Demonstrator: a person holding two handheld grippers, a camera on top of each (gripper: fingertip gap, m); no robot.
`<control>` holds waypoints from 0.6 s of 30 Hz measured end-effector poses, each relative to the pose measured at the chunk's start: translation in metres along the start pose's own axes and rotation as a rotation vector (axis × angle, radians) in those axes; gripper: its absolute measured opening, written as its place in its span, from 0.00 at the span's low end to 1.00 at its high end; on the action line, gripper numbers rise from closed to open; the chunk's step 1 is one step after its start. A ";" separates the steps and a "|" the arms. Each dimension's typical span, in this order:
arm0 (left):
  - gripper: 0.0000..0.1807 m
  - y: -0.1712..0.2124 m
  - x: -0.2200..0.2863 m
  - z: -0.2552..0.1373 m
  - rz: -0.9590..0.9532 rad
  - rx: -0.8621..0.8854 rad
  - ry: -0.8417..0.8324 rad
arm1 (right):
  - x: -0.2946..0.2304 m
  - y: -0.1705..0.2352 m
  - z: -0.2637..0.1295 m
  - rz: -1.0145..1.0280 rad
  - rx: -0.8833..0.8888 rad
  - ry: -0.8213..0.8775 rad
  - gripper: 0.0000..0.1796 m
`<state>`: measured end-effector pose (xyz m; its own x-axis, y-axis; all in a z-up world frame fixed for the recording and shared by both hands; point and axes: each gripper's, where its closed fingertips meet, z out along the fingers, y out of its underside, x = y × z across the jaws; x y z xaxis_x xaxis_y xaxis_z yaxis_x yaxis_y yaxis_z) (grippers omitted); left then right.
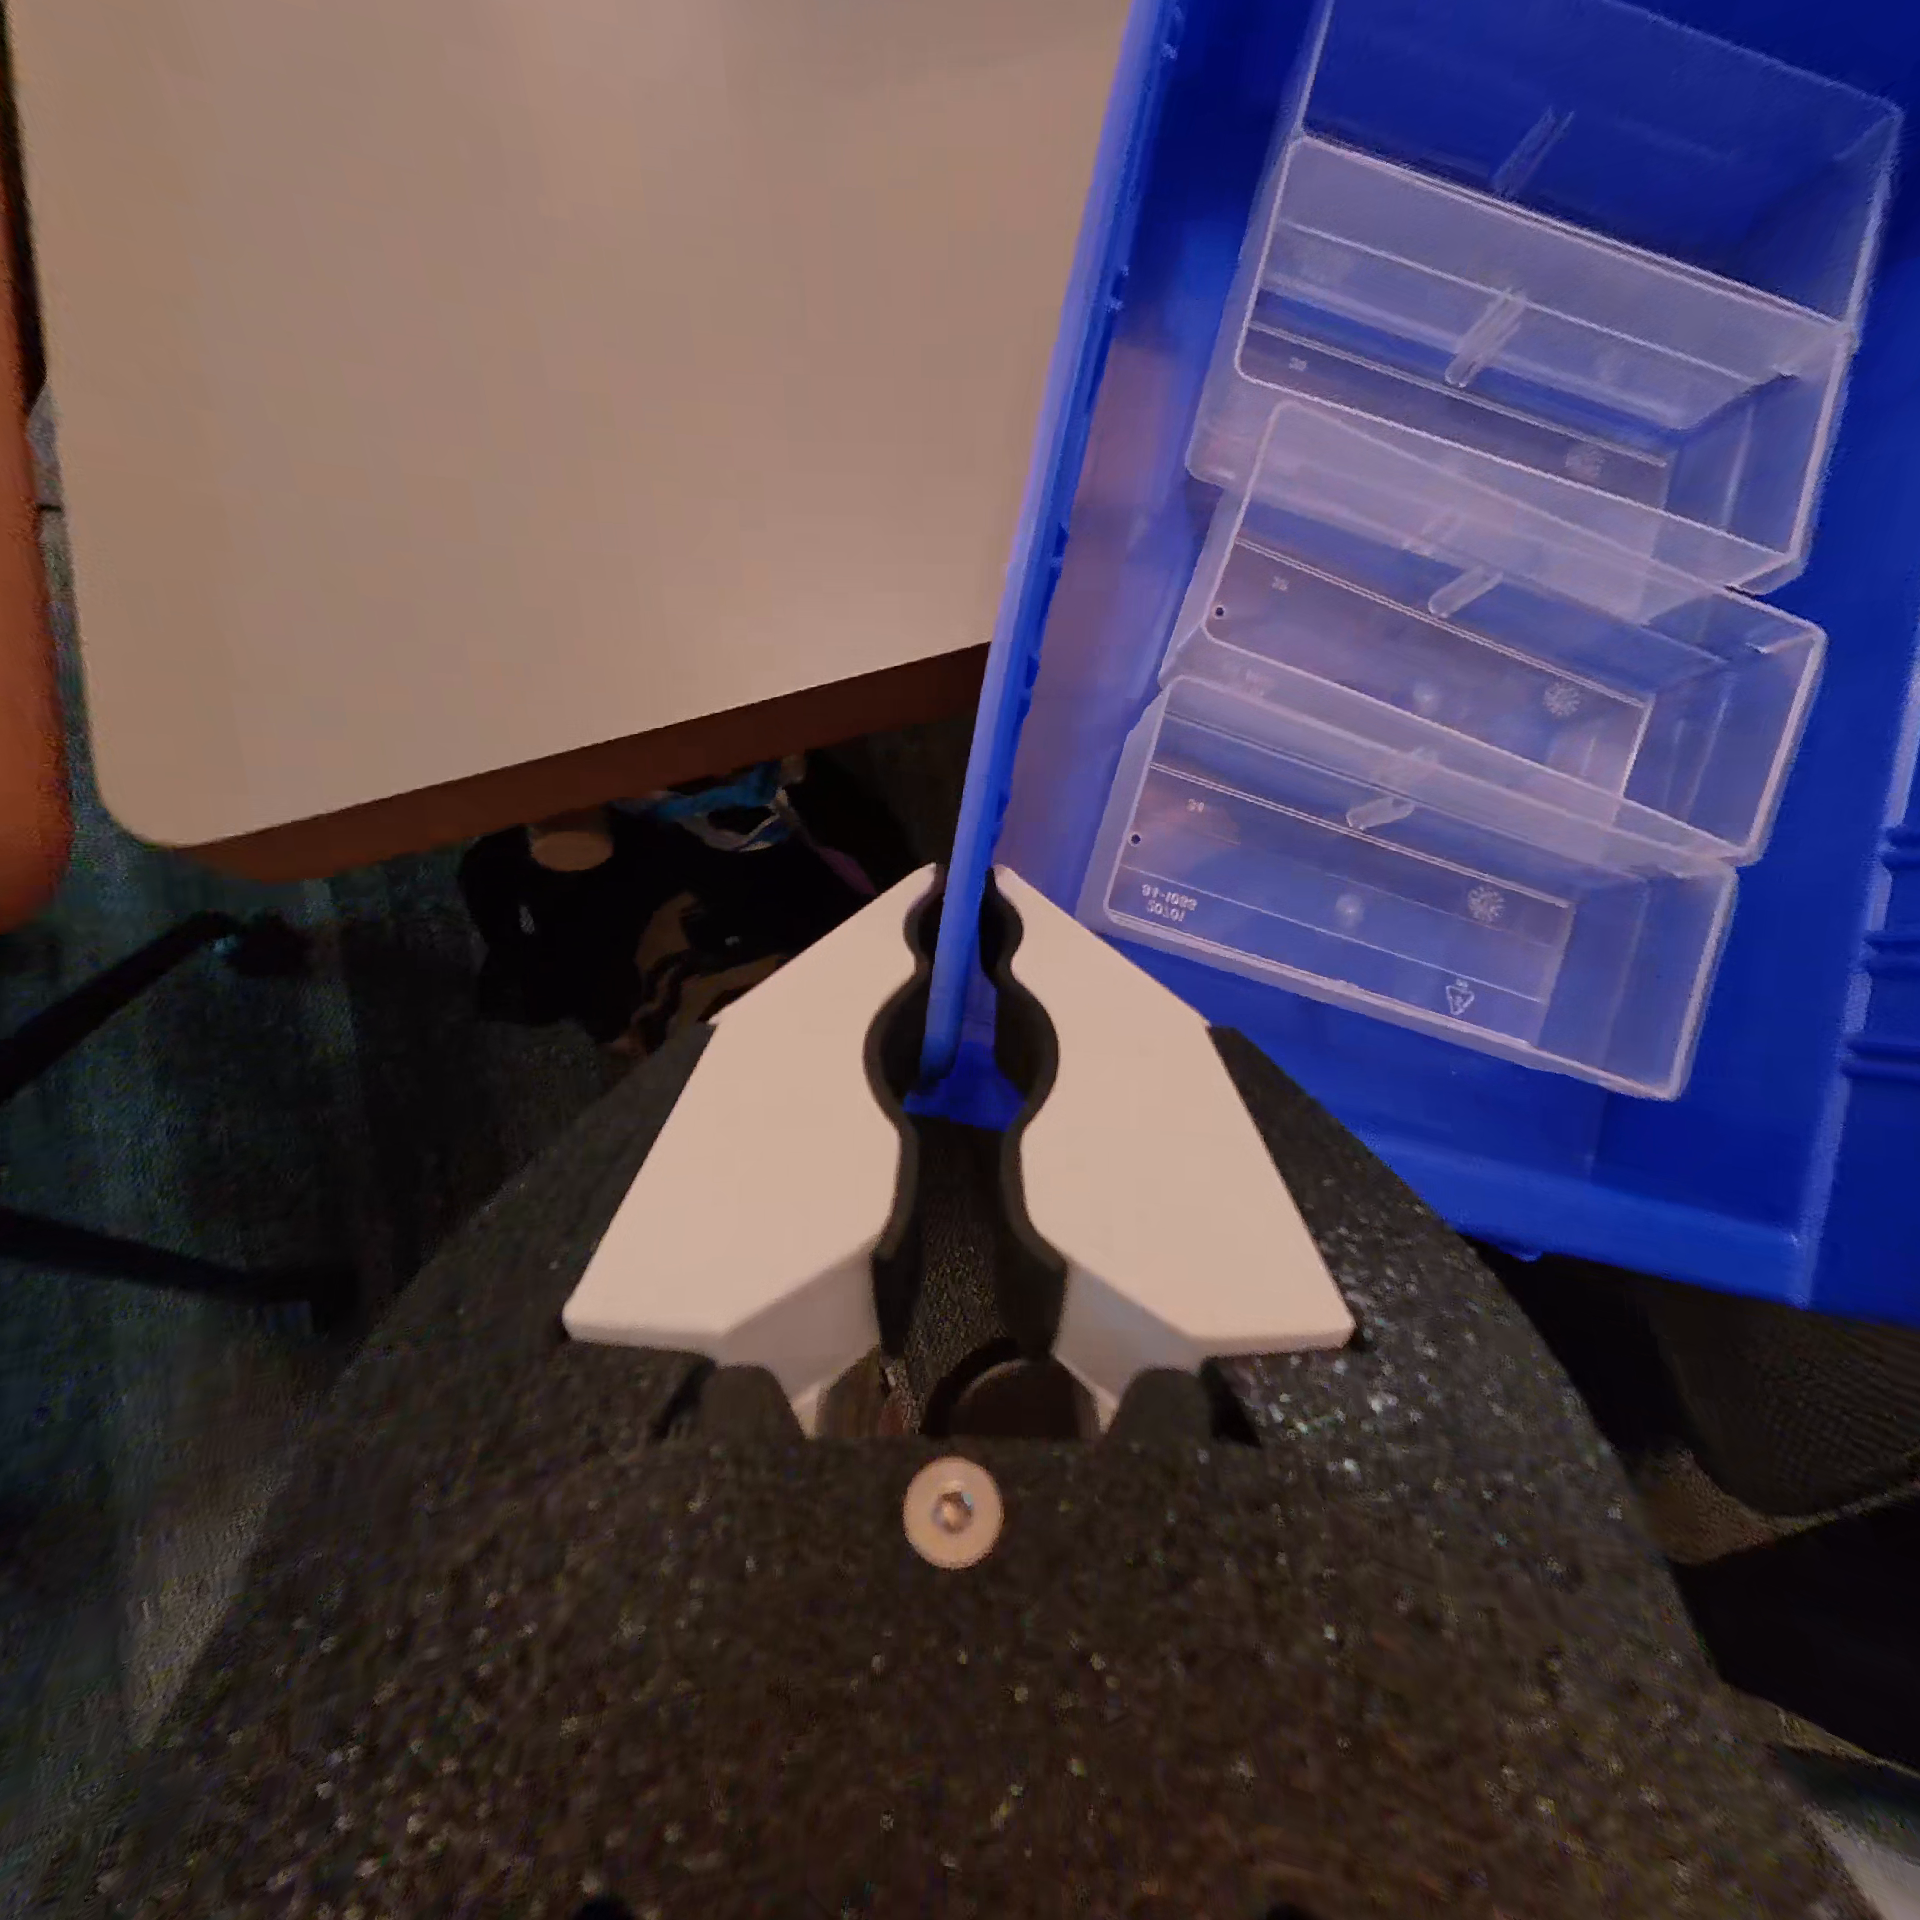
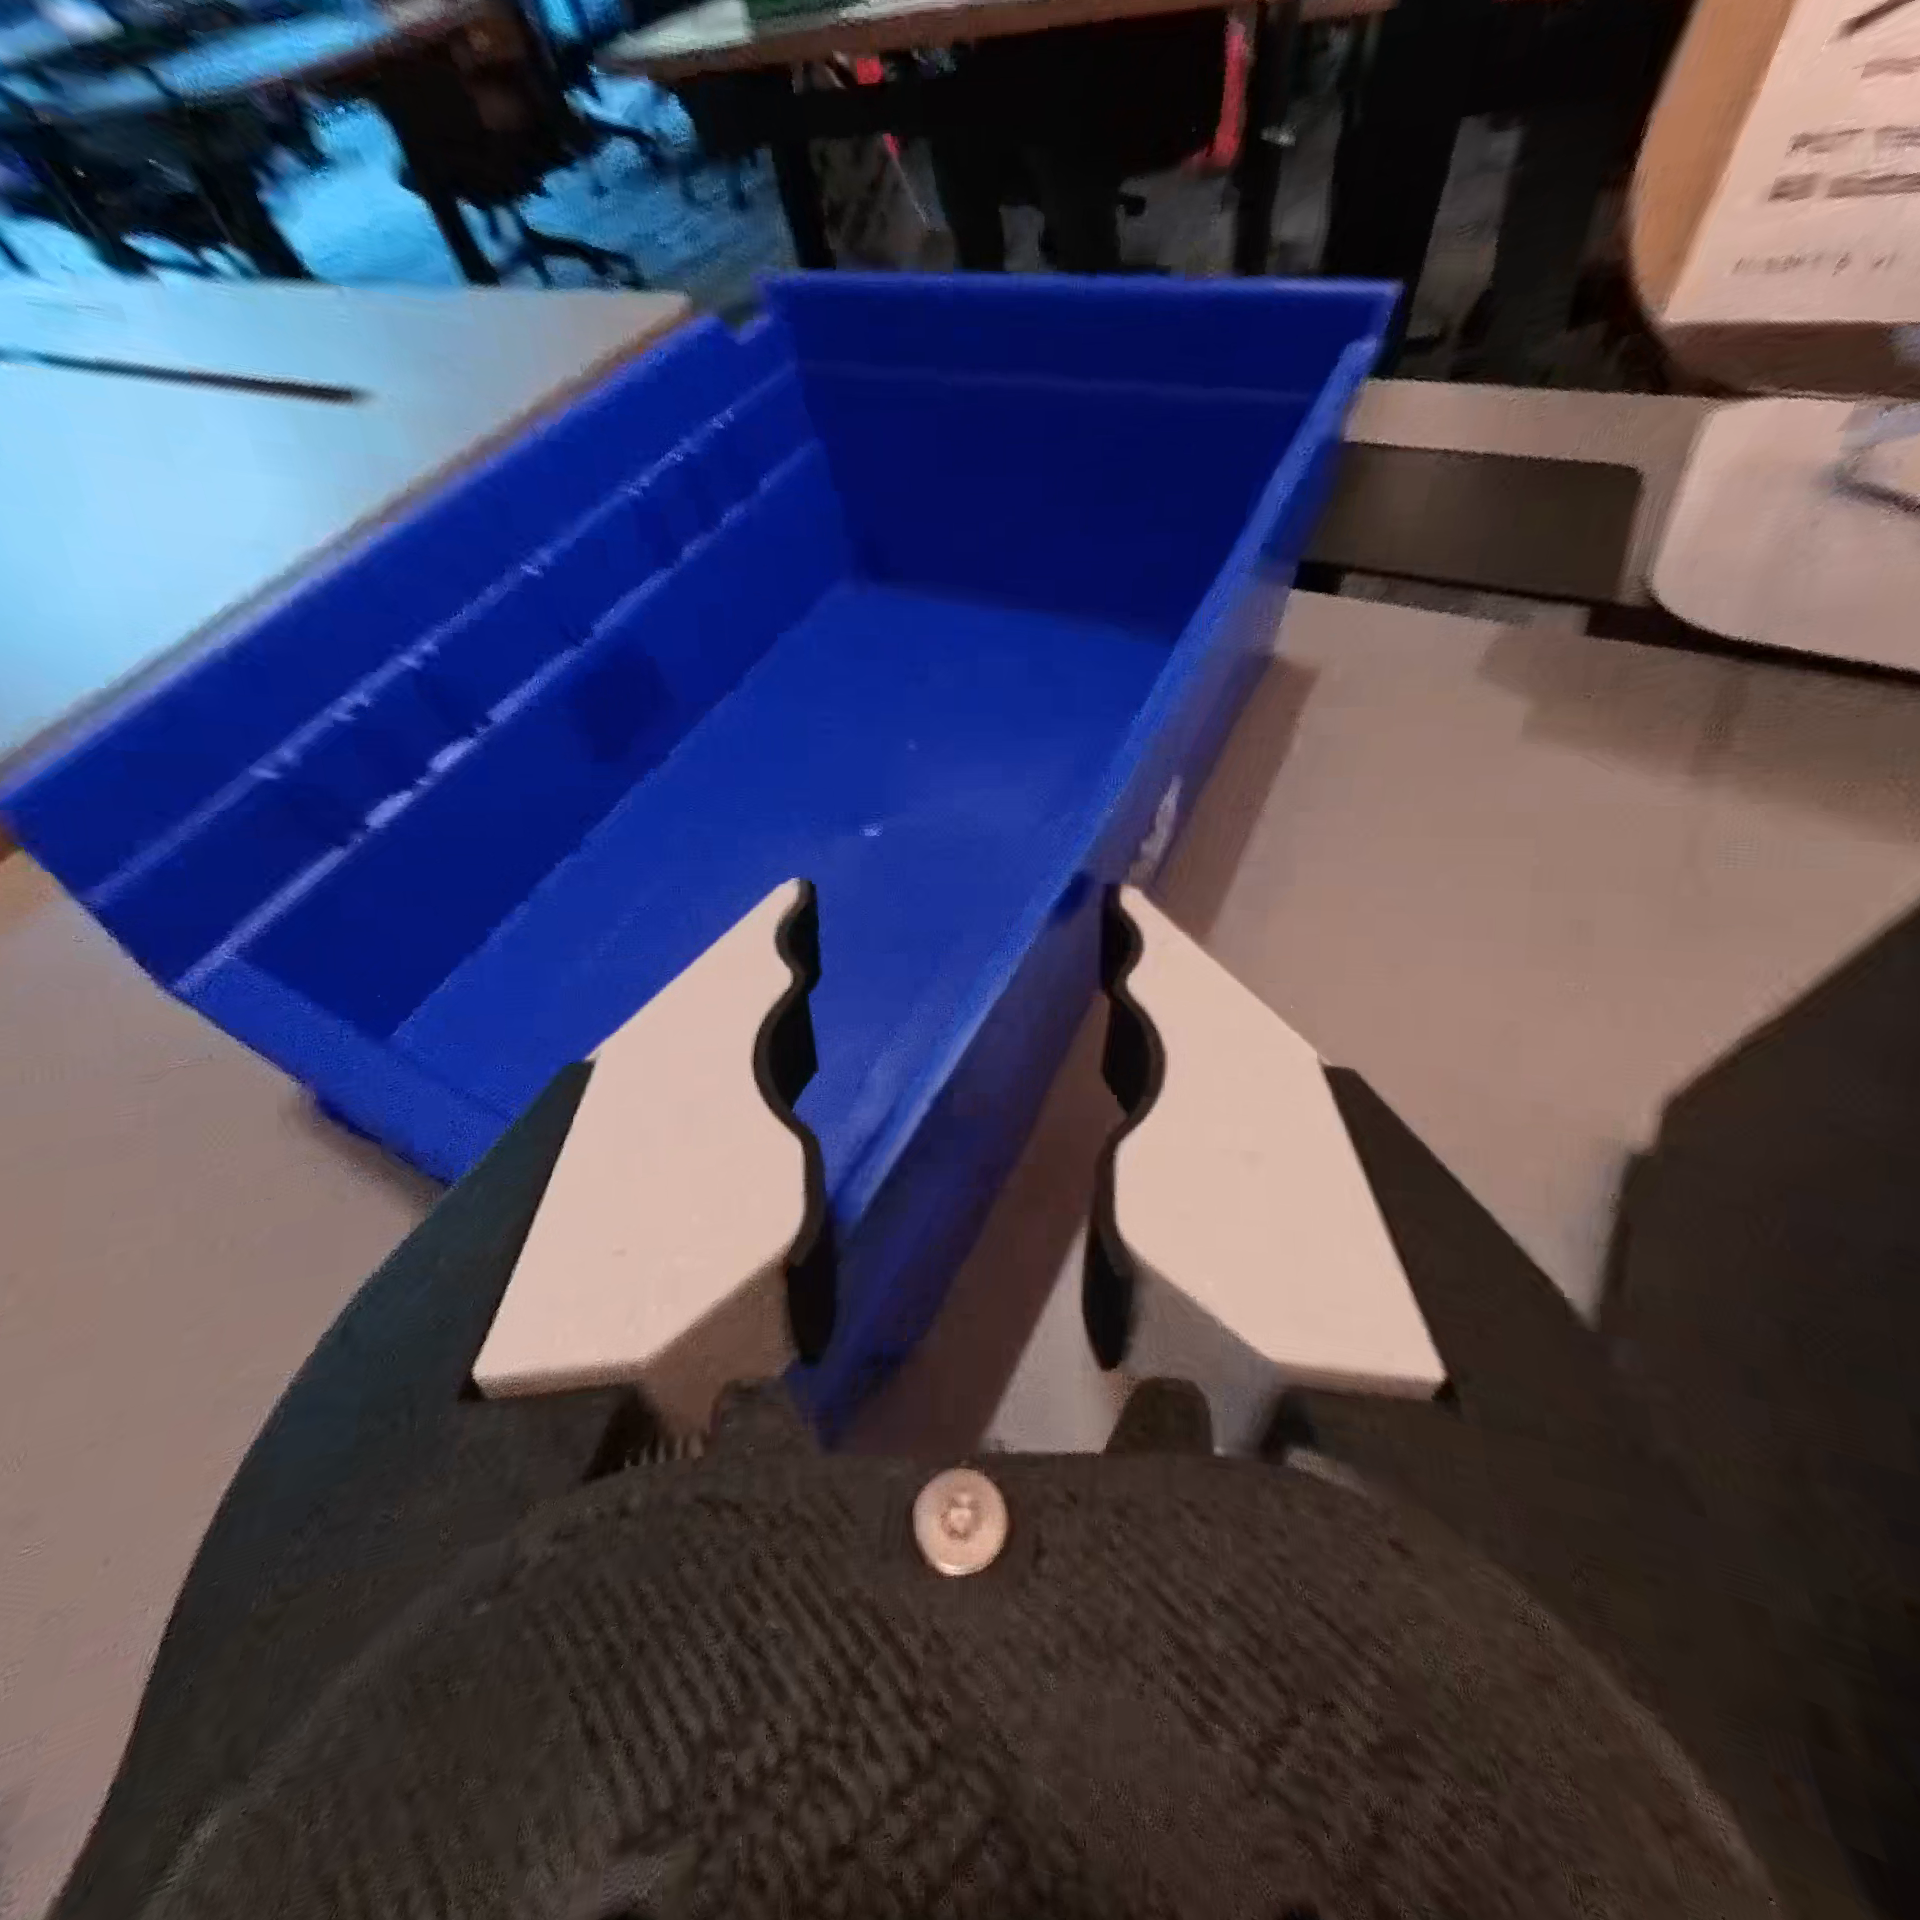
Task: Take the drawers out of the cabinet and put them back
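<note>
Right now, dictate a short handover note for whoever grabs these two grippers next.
Left gripper: shut on the rim of a blue bin, which looks lifted past the white table; three clear drawers lie inside it.
Right gripper: open, straddling the near wall of an empty blue bin on the table.
No cabinet in view.
Left: put the drawers back.

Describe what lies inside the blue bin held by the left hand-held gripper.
Three clear plastic drawers, overlapping in a row inside the blue bin. Any contents cannot be made out; the bin floor beneath them is covered.
</note>
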<state>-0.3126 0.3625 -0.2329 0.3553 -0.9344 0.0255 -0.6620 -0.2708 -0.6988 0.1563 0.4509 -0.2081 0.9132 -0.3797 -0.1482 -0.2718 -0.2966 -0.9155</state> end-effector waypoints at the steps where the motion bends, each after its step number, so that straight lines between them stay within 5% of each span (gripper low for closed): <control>1: 0.02 0.001 -0.006 -0.002 -0.019 -0.006 -0.015 | -0.002 -0.002 0.002 0.037 0.029 -0.030 0.30; 5: 0.04 0.008 -0.029 -0.010 -0.101 -0.033 -0.073 | 0.004 -0.007 0.008 0.089 0.050 -0.048 0.25; 9: 0.04 0.018 -0.051 -0.022 -0.171 -0.063 -0.124 | 0.016 -0.008 0.000 0.111 0.025 -0.031 0.03; 14: 0.03 0.034 -0.069 -0.041 -0.251 -0.092 -0.153 | -0.031 -0.027 -0.024 -0.001 0.017 -0.214 0.02; 18: 0.02 0.037 -0.068 -0.048 -0.264 -0.114 -0.125 | -0.082 -0.092 -0.069 -0.252 0.188 -0.226 0.01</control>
<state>-0.3925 0.4047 -0.2259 0.5986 -0.7944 0.1027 -0.6031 -0.5314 -0.5949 0.0854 0.4491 -0.0855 0.9939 -0.1064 0.0306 0.0107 -0.1823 -0.9832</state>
